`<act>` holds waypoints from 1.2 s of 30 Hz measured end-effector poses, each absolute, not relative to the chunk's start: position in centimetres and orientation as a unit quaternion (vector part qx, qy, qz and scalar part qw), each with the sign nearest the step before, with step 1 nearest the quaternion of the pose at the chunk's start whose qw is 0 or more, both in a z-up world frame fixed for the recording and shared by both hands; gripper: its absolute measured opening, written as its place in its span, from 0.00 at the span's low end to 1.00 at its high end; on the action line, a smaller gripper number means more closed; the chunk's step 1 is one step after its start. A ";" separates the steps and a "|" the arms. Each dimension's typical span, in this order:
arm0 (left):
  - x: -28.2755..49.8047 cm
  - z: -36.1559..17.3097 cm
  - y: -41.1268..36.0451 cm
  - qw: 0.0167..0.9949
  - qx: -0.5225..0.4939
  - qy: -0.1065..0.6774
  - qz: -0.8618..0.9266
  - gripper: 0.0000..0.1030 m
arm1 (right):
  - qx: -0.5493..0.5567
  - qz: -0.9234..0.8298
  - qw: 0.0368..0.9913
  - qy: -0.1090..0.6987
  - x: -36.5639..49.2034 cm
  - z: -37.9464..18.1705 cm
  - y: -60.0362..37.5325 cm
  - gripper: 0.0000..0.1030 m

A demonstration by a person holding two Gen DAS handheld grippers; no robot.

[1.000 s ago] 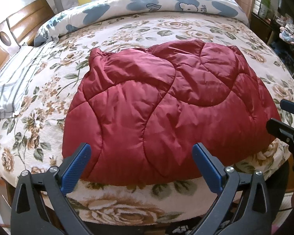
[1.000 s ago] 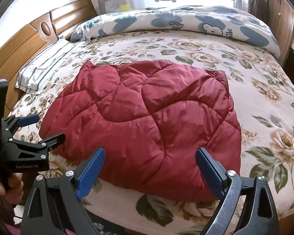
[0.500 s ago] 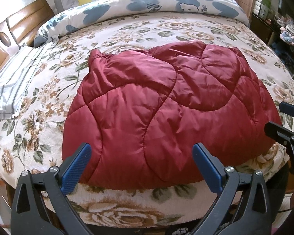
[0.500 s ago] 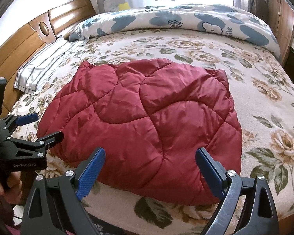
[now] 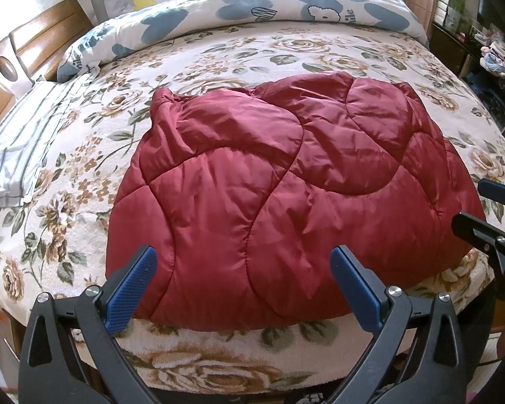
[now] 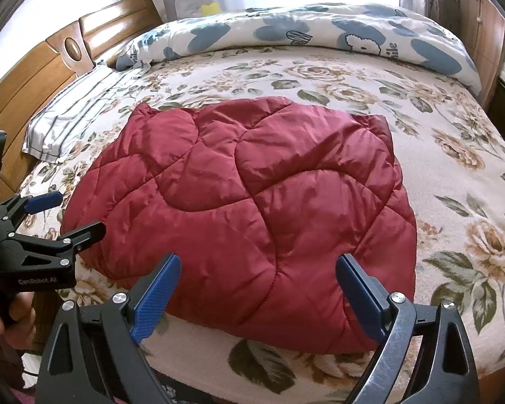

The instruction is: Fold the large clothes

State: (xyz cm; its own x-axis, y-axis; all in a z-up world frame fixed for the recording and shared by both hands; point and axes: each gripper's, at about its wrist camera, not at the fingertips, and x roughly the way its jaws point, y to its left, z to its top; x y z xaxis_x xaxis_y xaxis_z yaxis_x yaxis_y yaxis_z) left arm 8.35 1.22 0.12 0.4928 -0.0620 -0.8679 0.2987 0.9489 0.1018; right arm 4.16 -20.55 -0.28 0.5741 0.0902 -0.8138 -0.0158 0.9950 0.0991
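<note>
- Red quilted garment [image 5: 286,202] lies as a padded, roughly rectangular bundle on the floral bedspread [image 5: 84,155], close to the near edge of the bed and about midway along it. Whether it is already folded once I cannot tell; sleeves and collar are not distinguishable.
- Left claw [image 5: 242,286]: fingers wide apart, holding nothing, hovering just off the near edge over the bundle's near-left part.
- Right claw [image 6: 257,289]: fingers wide apart, empty, hovering at the near edge over the bundle's near-right part. Each claw shows at the margin of the other's view.
- Striped pillow [image 6: 80,107] sits at the left edge by the wooden headboard [image 6: 27,80]; rolled blue-patterned duvet [image 6: 303,40] lies along the far edge. Both are well apart from the garment.
- Judgement: the step in hand looks like an approach to the near hem for a fold away from the person.
- Risks:
  - Fabric looks slick and puffy; a shallow pinch may slip off or catch only the top layer, so the layers separate on lifting.
  - Uneven grip heights between the claws would skew the fold.
  - Bundle lies close to the near edge; a pull toward the person could drag it off the bed.
  - Trapped air may spring the fold open on release.
</note>
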 end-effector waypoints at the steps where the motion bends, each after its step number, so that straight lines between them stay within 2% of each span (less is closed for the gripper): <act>1: 8.3 0.1 1.2 0.856 0.120 0.492 -0.105 1.00 | 0.041 0.030 0.886 0.460 4.2 -0.3 -20.6 0.92; 36: 9.5 0.2 1.0 0.855 0.123 0.493 -0.102 1.00 | 0.047 0.023 0.884 0.464 5.2 -0.8 -21.3 0.92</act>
